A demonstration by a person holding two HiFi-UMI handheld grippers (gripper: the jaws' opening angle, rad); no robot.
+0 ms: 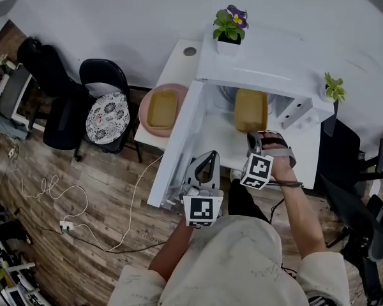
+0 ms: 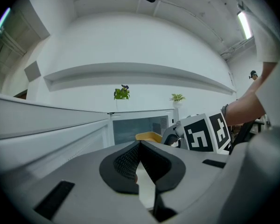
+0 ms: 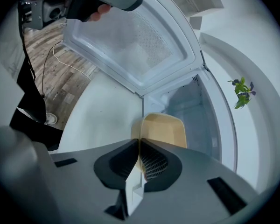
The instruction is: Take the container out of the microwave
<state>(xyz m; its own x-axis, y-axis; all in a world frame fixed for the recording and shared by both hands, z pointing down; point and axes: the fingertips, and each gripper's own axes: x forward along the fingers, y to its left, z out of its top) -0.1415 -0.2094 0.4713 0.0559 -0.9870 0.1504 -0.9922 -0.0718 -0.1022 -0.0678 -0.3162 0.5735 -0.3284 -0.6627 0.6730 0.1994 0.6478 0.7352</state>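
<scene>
Now, right gripper (image 3: 139, 141) tight on yellow container (image 3: 165, 129) in open microwave (image 1: 258, 65)

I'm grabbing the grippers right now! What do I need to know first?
Left gripper: shut, empty, beside the open microwave door.
Right gripper: shut on the near rim of the yellow container.
Container: at the mouth of the microwave, seemingly not fully out.
Done: door open, container gripped.
Left to do: pull the container clear and probably set it on the white table.
</scene>
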